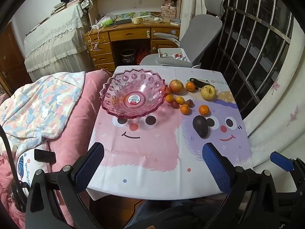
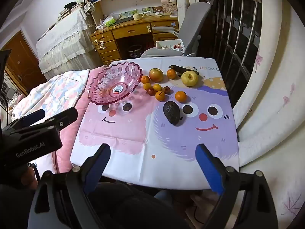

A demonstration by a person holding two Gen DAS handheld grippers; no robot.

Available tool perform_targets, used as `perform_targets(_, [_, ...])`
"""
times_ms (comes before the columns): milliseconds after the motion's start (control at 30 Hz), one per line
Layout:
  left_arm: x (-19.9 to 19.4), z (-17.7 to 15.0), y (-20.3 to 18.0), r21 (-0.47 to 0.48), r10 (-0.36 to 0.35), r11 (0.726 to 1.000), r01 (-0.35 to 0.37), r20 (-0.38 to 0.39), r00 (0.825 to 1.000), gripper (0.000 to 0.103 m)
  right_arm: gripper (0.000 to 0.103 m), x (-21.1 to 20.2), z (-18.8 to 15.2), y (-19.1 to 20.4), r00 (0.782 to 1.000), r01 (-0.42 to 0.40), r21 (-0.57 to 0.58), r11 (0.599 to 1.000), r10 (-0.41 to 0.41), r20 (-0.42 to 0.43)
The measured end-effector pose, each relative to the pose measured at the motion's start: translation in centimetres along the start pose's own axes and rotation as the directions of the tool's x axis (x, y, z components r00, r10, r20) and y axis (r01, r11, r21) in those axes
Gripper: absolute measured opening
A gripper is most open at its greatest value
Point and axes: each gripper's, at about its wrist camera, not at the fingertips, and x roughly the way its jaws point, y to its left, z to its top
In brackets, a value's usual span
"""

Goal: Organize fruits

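A pink plastic bowl (image 1: 133,93) (image 2: 115,85) stands empty at the table's far left. To its right lie an apple (image 1: 176,86) (image 2: 156,74), a yellow pear (image 1: 208,92) (image 2: 189,78), several small oranges (image 1: 204,110) (image 2: 180,96), small dark red fruits (image 1: 174,104) and a dark avocado (image 1: 200,126) (image 2: 172,112). My left gripper (image 1: 152,148) hangs open over the table's near edge, nothing between its fingers. My right gripper (image 2: 153,150) is open too, short of the avocado, and empty. The left gripper (image 2: 50,115) also shows at the left of the right wrist view.
A cartoon-face cloth (image 1: 152,143) covers the small table. A pink quilt and patterned blanket (image 1: 43,103) lie left of it. A dark elongated thing (image 1: 200,82) lies behind the pear. A grey office chair (image 1: 190,38) with a white tray stands behind; window bars (image 1: 257,47) are at right.
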Motion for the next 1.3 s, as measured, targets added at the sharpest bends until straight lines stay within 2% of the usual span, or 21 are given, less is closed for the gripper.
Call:
perform_targets(300, [-0.3,0.2,0.1,0.013,0.016,1.0,-0.016,0.0,1.0,0.102,0.091,0.0,0.2,0.1,1.0,-0.004,0.0,1.0,0.004,0.002])
perform_targets(600, [-0.1,0.2,0.2,0.014,0.023,1.0,-0.023,-0.001,1.0,0.102,0.091,-0.2,0.5,1.0,1.0,0.026,-0.007,1.0,-0.026,0.006])
perform_targets(733, [0.1,0.4,0.1,0.017,0.022,1.0,-0.022,-0.004,1.0,0.102,0.091,0.8,1.0,0.0,1.0,0.025,-0.002,1.0,-0.025,-0.004])
perform_targets(967, [0.9,0.5,0.0,0.015,0.022,1.0,-0.021,-0.007,1.0,0.102,0.091,0.5,1.5,0.8,0.997,0.071,-0.011,0.997,-0.07,0.018])
perform_targets(1300, [2.2,1.4,1.2,0.024,-0.004,1.0,0.004,-0.002,1.0,0.102,0.091,0.9,2.0,1.2,0.998,0.053,-0.007,0.999,-0.052,0.017])
